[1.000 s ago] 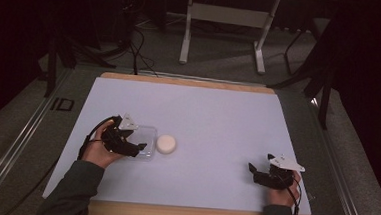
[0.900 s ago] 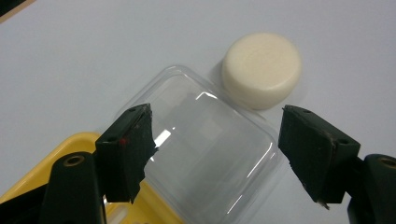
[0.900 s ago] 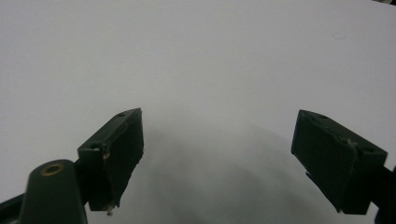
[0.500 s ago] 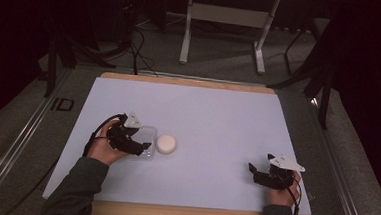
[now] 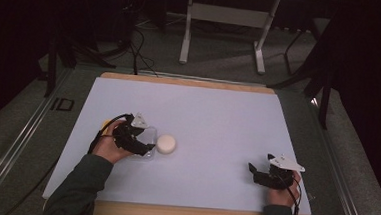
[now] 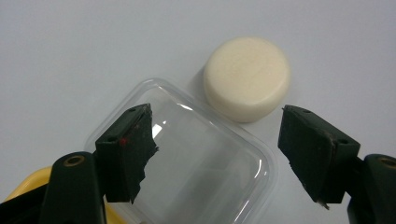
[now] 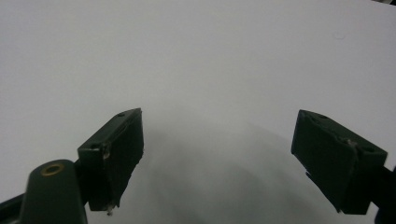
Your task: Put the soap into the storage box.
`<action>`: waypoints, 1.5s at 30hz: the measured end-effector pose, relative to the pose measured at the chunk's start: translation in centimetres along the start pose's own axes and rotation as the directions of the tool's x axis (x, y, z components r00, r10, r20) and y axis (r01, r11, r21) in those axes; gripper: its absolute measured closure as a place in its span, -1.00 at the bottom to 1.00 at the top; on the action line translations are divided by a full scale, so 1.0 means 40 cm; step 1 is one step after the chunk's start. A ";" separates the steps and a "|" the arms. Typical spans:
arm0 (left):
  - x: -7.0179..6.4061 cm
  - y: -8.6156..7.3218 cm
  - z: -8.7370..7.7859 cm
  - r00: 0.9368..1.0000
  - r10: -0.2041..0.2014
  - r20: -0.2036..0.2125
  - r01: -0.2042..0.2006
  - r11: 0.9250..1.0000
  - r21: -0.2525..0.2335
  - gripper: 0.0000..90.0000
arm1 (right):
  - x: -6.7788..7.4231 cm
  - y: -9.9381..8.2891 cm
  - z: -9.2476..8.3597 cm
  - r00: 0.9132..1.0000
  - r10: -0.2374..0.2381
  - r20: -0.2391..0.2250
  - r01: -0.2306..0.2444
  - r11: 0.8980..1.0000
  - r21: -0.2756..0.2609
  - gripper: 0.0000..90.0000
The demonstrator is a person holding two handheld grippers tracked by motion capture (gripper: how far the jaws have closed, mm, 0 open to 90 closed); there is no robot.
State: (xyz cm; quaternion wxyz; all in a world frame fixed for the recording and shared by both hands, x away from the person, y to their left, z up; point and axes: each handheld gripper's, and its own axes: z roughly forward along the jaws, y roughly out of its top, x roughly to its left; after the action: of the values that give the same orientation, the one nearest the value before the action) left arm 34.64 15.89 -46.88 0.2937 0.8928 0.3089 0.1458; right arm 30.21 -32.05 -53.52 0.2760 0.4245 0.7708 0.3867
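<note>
The left gripper (image 6: 215, 149) is being held with jaws wide apart over a clear, square plastic lid (image 6: 196, 163) at the near left of the white table (image 5: 218, 119). A cream round puck (image 6: 246, 78) is lying just right of it. The right gripper (image 7: 224, 161) is being held wide open, near right.

The left gripper (image 5: 143, 145) is creeping toward three o'clock across the table (image 5: 218, 114), its hand (image 5: 110, 147) and sleeve (image 5: 76, 185) following. Its wide-spread jaws are now hanging over the clear plastic lid (image 6: 196, 163), closing in on the white puck (image 6: 246, 78) lying just beyond at one o'clock.
</note>
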 end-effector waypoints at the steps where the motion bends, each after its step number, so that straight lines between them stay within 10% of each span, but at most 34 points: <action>1: 0.000 0.002 0.003 1.000 0.002 0.005 -0.002 1.000 -0.002 -0.40 | 0.000 0.000 0.000 1.000 0.002 0.000 -0.002 1.000 0.000 -0.63; 45: -0.009 0.058 0.077 0.992 0.062 0.111 -0.070 0.995 0.071 -0.48 | 0.001 0.000 0.001 1.000 -0.002 -0.001 0.002 1.000 0.002 -0.63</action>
State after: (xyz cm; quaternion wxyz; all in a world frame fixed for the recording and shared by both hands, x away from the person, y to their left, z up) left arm 36.81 12.85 -47.91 0.2715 0.9194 0.2681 0.0952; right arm 30.21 -31.99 -53.53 0.2757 0.4238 0.7716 0.3860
